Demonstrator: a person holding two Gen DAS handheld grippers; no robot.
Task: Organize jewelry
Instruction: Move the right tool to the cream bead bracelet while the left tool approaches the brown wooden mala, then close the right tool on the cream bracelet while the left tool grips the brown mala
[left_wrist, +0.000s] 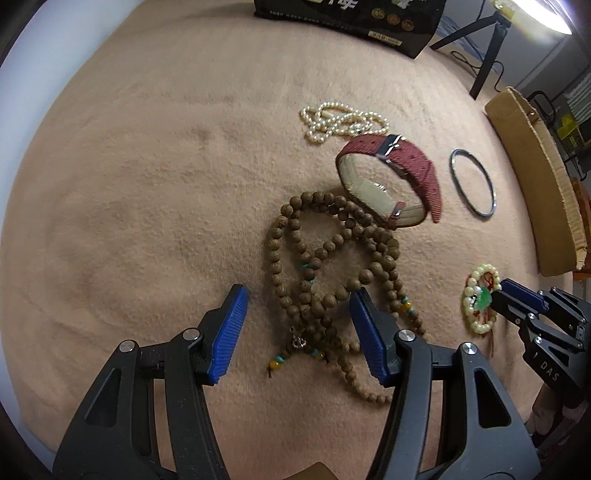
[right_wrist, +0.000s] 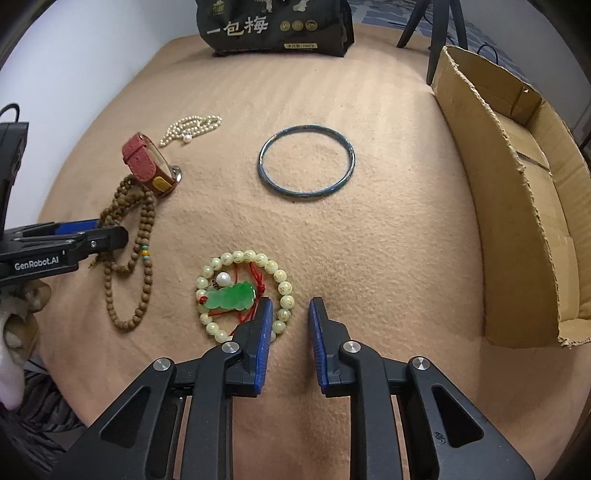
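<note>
A: Which piece is in hand? The long strand of brown wooden prayer beads (left_wrist: 332, 258) lies in loose loops on the tan felt cloth (left_wrist: 147, 184), and the left gripper (left_wrist: 299, 295) hangs over its near end, blue pads spread wide, one on each side of the bunched strands. Nothing is pinched yet, I'd say.

B: And the right gripper (right_wrist: 290, 306)?

A: Partly spread and empty, its left pad at the rim of the pale-green beaded bracelet with the green jade pendant and red cord (right_wrist: 243, 291). Whether it touches a bead I cannot tell.

B: How to take the wooden strand well?

A: My judgement: close low on the thick knot of strands near the small tassel, so several loops come up together rather than one slipping free and dragging.

B: What is in the way?

A: The far loop touches, perhaps runs under, the red-strapped wristwatch (left_wrist: 388, 177); a quick lift could tug it. Beyond that lie a heap of small cream pearls (left_wrist: 343, 120) and a thin round metal bangle (right_wrist: 306, 162), well apart. The open cardboard box (right_wrist: 517, 206) stands at the right edge, a likely destination. A black printed bag (right_wrist: 277, 26) sits at the far edge.
</note>
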